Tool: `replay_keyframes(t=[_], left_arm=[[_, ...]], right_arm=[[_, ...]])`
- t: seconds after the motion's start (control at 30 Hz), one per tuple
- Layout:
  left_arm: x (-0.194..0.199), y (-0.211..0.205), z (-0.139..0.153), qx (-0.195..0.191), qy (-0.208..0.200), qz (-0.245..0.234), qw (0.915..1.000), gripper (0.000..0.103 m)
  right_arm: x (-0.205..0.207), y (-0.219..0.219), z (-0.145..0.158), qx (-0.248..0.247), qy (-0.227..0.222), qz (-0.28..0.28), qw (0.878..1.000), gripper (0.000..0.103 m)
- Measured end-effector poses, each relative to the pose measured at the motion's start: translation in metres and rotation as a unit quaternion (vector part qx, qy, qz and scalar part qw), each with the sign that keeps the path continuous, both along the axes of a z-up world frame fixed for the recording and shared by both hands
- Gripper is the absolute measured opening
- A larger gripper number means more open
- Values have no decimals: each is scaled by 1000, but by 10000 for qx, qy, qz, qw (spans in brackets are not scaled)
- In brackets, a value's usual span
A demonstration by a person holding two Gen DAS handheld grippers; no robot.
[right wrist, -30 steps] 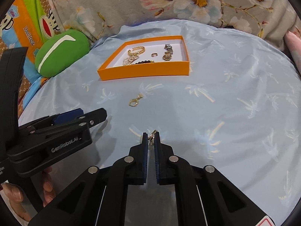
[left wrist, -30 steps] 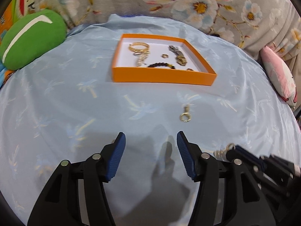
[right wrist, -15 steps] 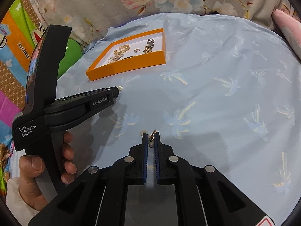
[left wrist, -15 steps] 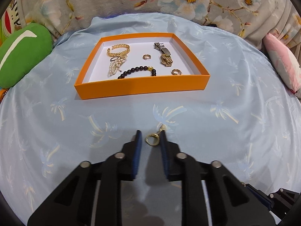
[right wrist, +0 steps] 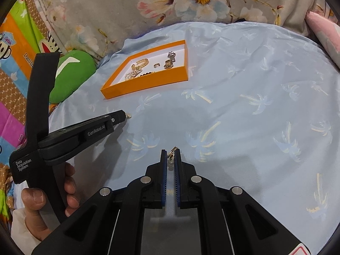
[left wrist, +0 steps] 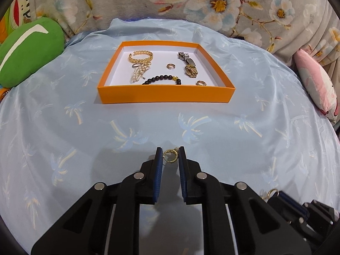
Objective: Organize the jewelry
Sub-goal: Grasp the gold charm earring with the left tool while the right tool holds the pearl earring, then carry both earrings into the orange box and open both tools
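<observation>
Left wrist view shows the left tool [left wrist: 170, 156] clamped on a small gold hoop earring [left wrist: 169, 155], its blue pads pressing either side of the hoop just above the pale blue palm-print sheet [left wrist: 63, 127]. Its jaws have just been closing, with the earring between them. Farther off, in the middle of the sheet, sits an orange tray [left wrist: 165, 94] with a white floor. Inside lie a gold bracelet [left wrist: 140, 55] at far left, a string of pearls [left wrist: 139, 73] beside it, a black bead bracelet [left wrist: 162, 79] along the near wall, a watch [left wrist: 189, 64] at right and two small rings [left wrist: 170, 65].

Right wrist view shows the right tool [right wrist: 170, 156] pinched shut on a second gold earring [right wrist: 172, 152], whose tip pokes out past the pads. To its left, a hand [right wrist: 40, 199] holds the left tool's handle. A green cushion [right wrist: 70, 72] rests at the far left.
</observation>
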State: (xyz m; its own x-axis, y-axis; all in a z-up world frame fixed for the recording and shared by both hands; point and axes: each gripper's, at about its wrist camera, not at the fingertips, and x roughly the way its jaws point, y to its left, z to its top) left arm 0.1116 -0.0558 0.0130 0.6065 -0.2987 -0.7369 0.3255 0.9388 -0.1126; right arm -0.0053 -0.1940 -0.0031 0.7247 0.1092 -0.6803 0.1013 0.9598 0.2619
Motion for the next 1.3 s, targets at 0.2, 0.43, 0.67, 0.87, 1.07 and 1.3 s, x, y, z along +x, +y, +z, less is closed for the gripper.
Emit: replay_keyframes(t=[0.2,0.43,0.67,0.87,1.07,1.3], left_arm=[[-9,24,16,-177,32,58,9998,14],[13,38,47,-177,-210,116,9996,14],[82,29,74,-128,-483,178,9986,14],[149,13,77,-135,-560,284,9979,14],[195,-5,57,-38,-444,311,9985,14],[221,-12,32,-18,-232,333,9992,14]], right_arm=[[3,-3,22,-4,-223,42,9997,6],[41,-11,61,-171,-577,175,9980,6],[123,-14,87,-297,-768,349,9960,6],[203,-19,85,-353,-715,327,9963,6],[256,-23,65,-266,-572,372,9973,6],[291,-19,36,-265,-324,566,9975,6]])
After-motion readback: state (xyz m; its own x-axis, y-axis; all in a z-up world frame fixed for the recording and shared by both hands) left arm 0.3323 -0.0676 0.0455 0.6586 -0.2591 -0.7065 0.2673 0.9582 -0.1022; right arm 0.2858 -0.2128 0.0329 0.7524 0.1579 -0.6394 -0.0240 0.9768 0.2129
